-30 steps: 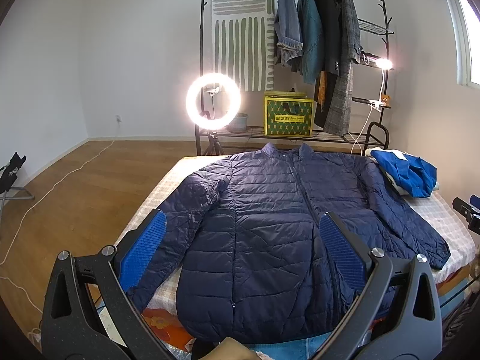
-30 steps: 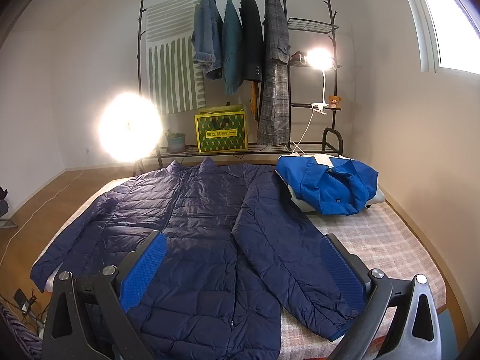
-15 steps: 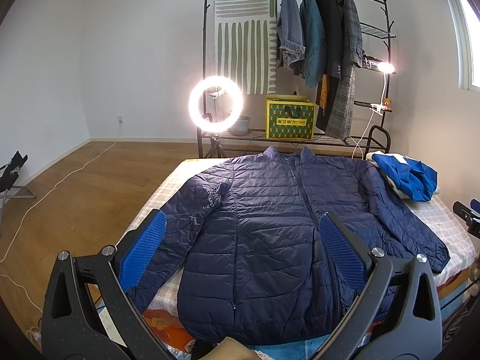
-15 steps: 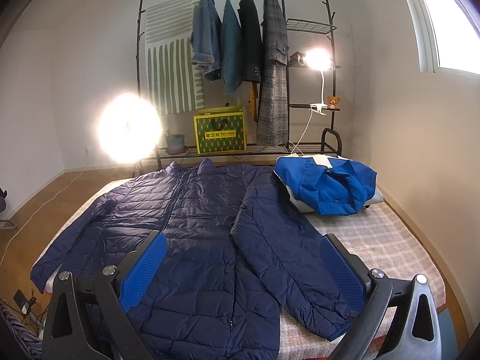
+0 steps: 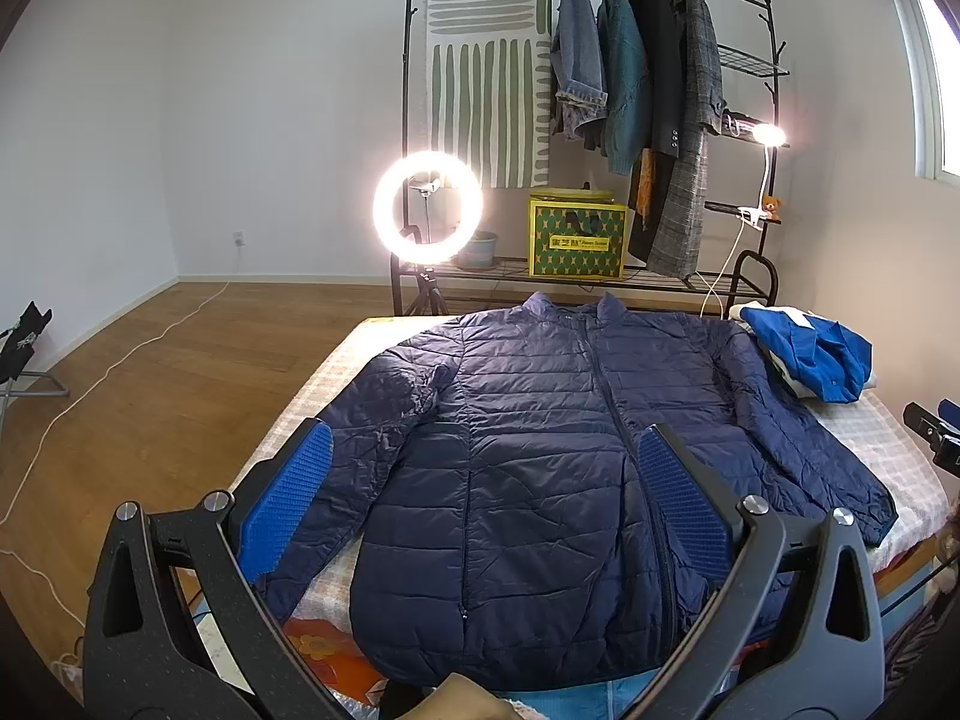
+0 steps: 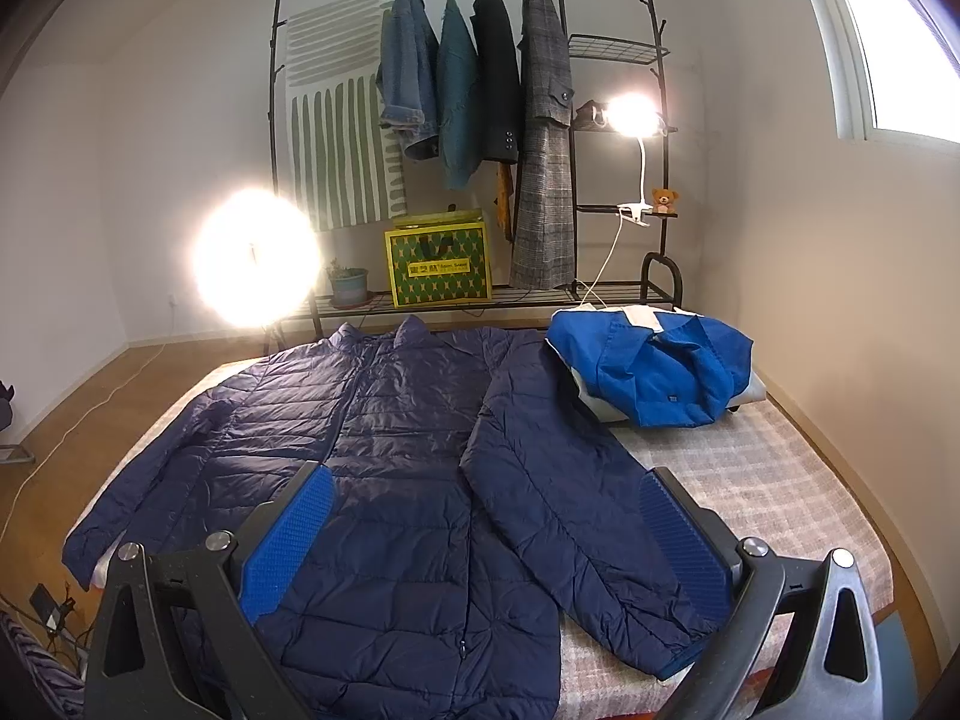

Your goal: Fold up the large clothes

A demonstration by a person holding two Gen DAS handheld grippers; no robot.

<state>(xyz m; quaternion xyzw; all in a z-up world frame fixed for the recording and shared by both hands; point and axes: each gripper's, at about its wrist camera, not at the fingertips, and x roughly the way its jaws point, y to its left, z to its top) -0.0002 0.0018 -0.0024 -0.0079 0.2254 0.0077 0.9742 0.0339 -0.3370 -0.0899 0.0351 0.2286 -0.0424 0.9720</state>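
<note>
Hem of the navy quilted puffer jacket (image 5: 540, 450) cut off at 6 o'clock behind the left claw (image 5: 480, 510) in the left wrist view; lower left cuff hidden behind a blue finger pad (image 5: 288, 504). Ring light (image 6: 255, 261) blown out to a white glare in the right wrist view, its stand mostly lost; seen as a clear ring (image 5: 427, 204) in the left wrist view. Lettering on the yellow-green box (image 5: 577, 237) too small to read. Tip of the other claw just visible at 3 o'clock of the left view, cropped by the frame edge.

Jacket laid flat, front up, zipped, on the bed (image 6: 750, 468), collar toward 12 o'clock, sleeves angled out toward 7 and 5 o'clock; right sleeve (image 6: 570, 516) lying diagonally over the checked bedcover. Fabric dark navy with horizontal quilting and a slight sheen.

Left claw spread wide, pinching nothing, raised over the jacket's lower half. Right claw (image 6: 480, 540) likewise spread wide and empty, over the hem and right sleeve.

Crumpled blue garment (image 6: 654, 372) on the bed at 2 o'clock of the jacket, just beside its shoulder. Clothes rack (image 6: 468, 138) at 12 o'clock carrying four hung coats and a striped cloth; lower shelf carrying the box and a small potted plant (image 6: 347, 285). Clip lamp (image 6: 630, 114) lit on the rack's side shelves, small teddy bear (image 6: 663, 199) just beside its clamp.
</note>
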